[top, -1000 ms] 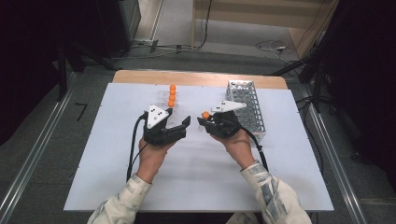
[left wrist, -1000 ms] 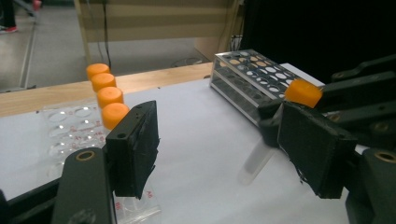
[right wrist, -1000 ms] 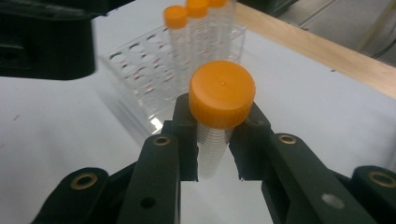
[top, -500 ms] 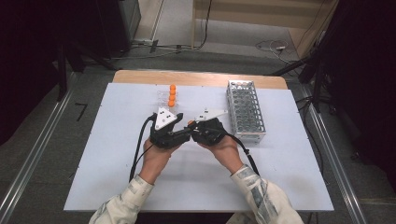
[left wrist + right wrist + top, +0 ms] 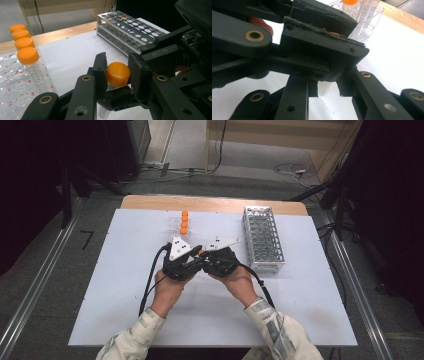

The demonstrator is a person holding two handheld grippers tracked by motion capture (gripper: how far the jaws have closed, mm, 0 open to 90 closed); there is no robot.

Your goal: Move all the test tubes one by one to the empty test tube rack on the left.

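Above the middle of the white tabletop (image 5: 125, 320), the left gripper (image 5: 116, 75) has just been closing its jaws, which now pinch the orange cap (image 5: 118, 74) of a clear plastic tube (image 5: 323, 88), while the right gripper (image 5: 207, 257) holds its jaws closed, apparently on the tube's ribbed body, though that contact is mostly hidden. The tube looks light, stiff and smooth, so it may slip or twist. The ridged cap or the body just below it offers the surest hold, between the clear rack (image 5: 15, 82) of capped tubes and the metal rack (image 5: 262, 240).
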